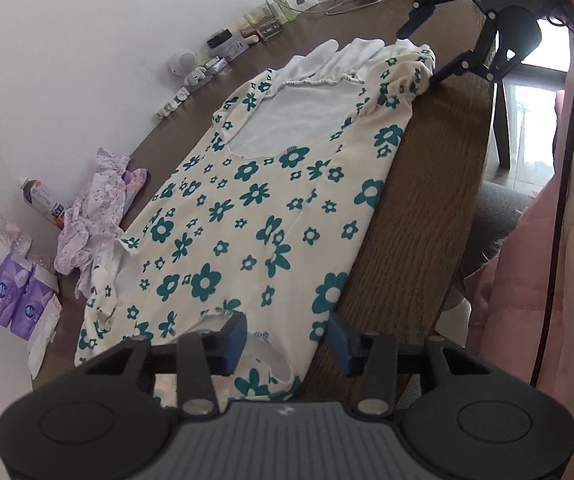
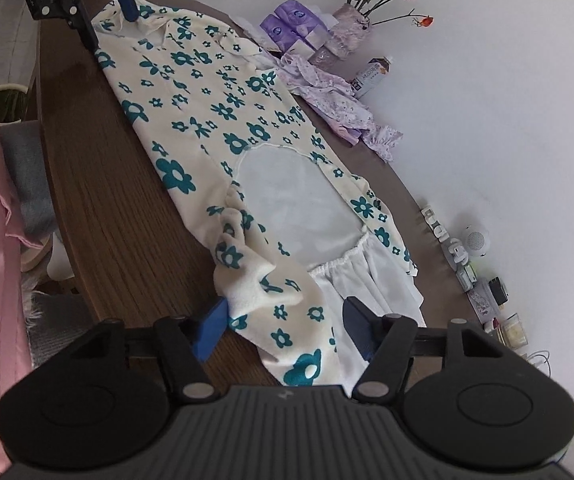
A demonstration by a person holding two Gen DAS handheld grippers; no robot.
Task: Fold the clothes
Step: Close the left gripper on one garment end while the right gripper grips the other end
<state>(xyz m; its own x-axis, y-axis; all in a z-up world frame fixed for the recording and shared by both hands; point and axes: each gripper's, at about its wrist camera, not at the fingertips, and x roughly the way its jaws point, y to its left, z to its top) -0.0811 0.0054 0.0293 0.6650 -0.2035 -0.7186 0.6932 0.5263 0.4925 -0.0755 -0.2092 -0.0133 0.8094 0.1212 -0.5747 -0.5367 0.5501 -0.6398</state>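
Cream fleece top (image 1: 247,200) printed with teal flowers lay spread flat along the near edge of the wooden table (image 1: 427,200), its white lining showing through the wide neckline and a white gathered garment (image 2: 367,276) lying under its collar end. Soft, light and limp by the look of it, the top would likely sag and drape rather than keep any shape when lifted, and its fuzzy surface should give the pads a fair hold. Best places to take it appeared to be the two ends nearest the table edge, at the hem corner and at the bunched sleeve, so that the long side could be raised evenly and carried over.

At the hem end, the left gripper (image 1: 287,340) stood partly spread over the hem, its left blue pad (image 1: 235,340) over the cloth and its right one over bare wood just beside the fabric edge. Nothing was yet pinched; a clear gap showed between pads and cloth.

At the collar end, the right gripper (image 2: 283,320) was likewise partly spread, straddling the crumpled sleeve (image 2: 255,264), which lay between the pads without being pressed.

Behind the top, along the far edge by the wall, sat a crumpled lilac garment (image 1: 95,216), tissue packs (image 1: 19,296), a vase (image 2: 347,36) of roses and a bottle (image 1: 43,200).
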